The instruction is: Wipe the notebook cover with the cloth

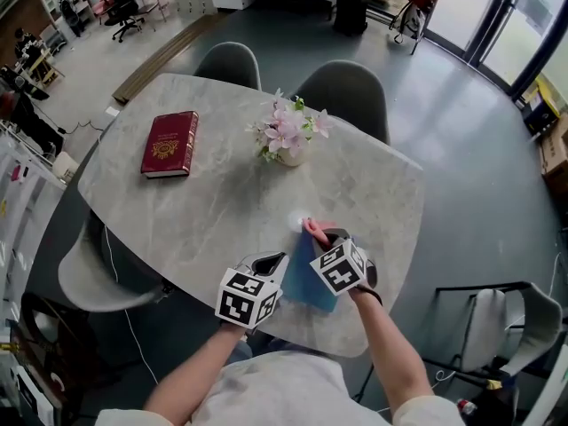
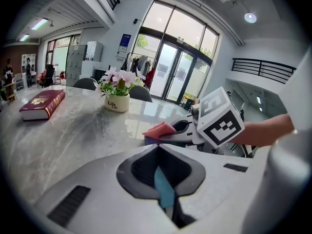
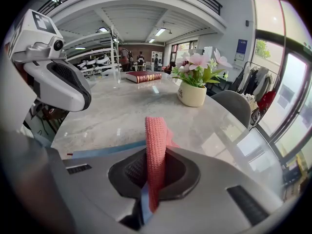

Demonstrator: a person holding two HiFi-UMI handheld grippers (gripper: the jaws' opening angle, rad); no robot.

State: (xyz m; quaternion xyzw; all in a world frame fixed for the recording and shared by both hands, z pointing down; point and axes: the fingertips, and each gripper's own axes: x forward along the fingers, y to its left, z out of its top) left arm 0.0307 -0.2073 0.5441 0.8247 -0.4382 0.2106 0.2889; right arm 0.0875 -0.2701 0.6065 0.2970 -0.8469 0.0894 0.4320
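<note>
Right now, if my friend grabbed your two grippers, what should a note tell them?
Left gripper: shut on the edge of a blue sheet.
Right gripper: shut on the pink cloth, with the blue sheet's edge pinched in too.
Both are over the near edge of the table.
Red book, likely the notebook, lies closed at the far left, nothing touching it.
Done: cloth in grip.
Left: carry it to the book and wipe its cover.

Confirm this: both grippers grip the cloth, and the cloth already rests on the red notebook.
Not quite. The left gripper and right gripper do grip the cloth, but the head view shows it at the table's near edge, apart from the red notebook at far left.
</note>
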